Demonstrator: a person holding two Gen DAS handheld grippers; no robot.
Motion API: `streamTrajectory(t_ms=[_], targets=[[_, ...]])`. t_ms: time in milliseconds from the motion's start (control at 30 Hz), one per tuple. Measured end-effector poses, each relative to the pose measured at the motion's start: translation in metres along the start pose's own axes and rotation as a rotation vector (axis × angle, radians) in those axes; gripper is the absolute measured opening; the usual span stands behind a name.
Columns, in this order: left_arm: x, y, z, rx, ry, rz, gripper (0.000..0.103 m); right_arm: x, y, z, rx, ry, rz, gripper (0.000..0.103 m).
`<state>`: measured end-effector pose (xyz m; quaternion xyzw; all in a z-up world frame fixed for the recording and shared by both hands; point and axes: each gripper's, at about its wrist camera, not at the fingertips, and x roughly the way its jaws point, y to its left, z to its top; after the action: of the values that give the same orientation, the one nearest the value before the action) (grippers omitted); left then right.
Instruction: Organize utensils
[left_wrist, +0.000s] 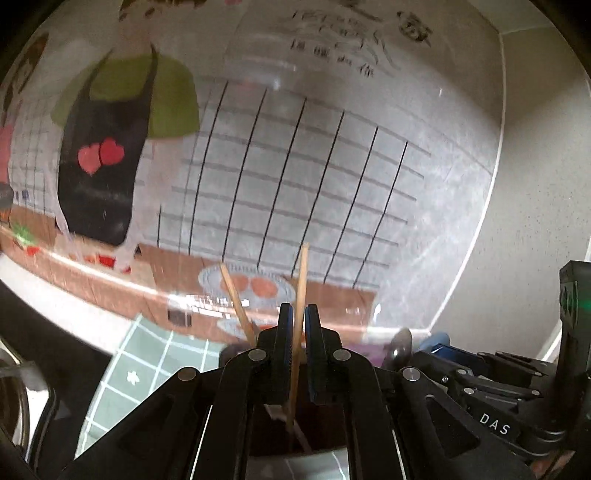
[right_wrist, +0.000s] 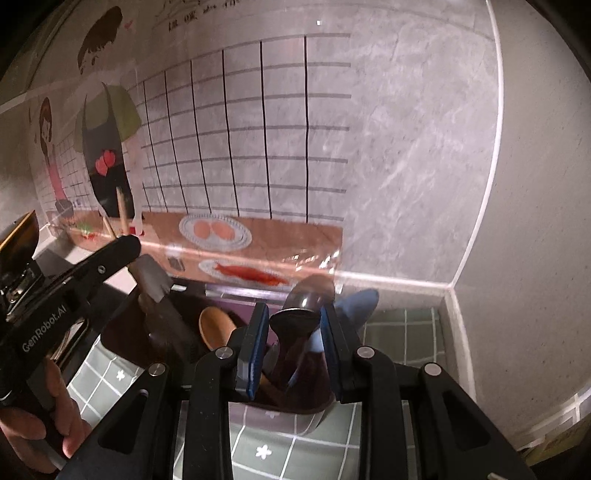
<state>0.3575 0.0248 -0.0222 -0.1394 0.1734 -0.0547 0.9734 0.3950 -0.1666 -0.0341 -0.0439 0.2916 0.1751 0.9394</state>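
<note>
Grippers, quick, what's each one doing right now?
Left gripper: shut on a wooden chopstick.
Right gripper: open around a dark ladle, not clamping it.

A counter covered by a green tiled mat (right_wrist: 399, 332) with white grid lines and small flower marks carried the things. On it stood 1 dark utensil holder (right_wrist: 295, 391). The counter met a grey wall (right_wrist: 424, 147) bearing a cartoon kitchen sticker.
</note>
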Motion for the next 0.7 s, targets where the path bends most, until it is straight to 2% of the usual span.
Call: streamTrajectory(t_ms=[167, 333, 367, 467, 500, 700], targets=[[-0.008, -0.005, 0.004, 0.029, 0.065, 0.019, 0.011, -0.016, -0.006, -0.002, 0.038, -0.018, 0.012, 0.028], [-0.045, -0.008, 0.004, 0.041, 0.075, 0.050, 0.014, -0.049, -0.009, -0.006, 0.070, -0.054, 0.021, 0.029], [-0.053, -0.008, 0.004, 0.045, 0.076, 0.059, 0.018, -0.061, -0.008, -0.010, 0.076, -0.061, 0.019, 0.029], [-0.086, -0.011, -0.003, 0.063, 0.105, 0.104, 0.038, -0.087, -0.004, -0.023, 0.088, -0.069, 0.011, 0.029], [-0.099, -0.011, -0.007, 0.066, 0.125, 0.107, 0.041, -0.099, -0.001, -0.030, 0.094, -0.070, 0.010, 0.029], [-0.167, -0.015, -0.042, 0.108, 0.226, 0.172, 0.041, -0.162, 0.028, -0.069, 0.098, -0.082, 0.027, 0.032]])
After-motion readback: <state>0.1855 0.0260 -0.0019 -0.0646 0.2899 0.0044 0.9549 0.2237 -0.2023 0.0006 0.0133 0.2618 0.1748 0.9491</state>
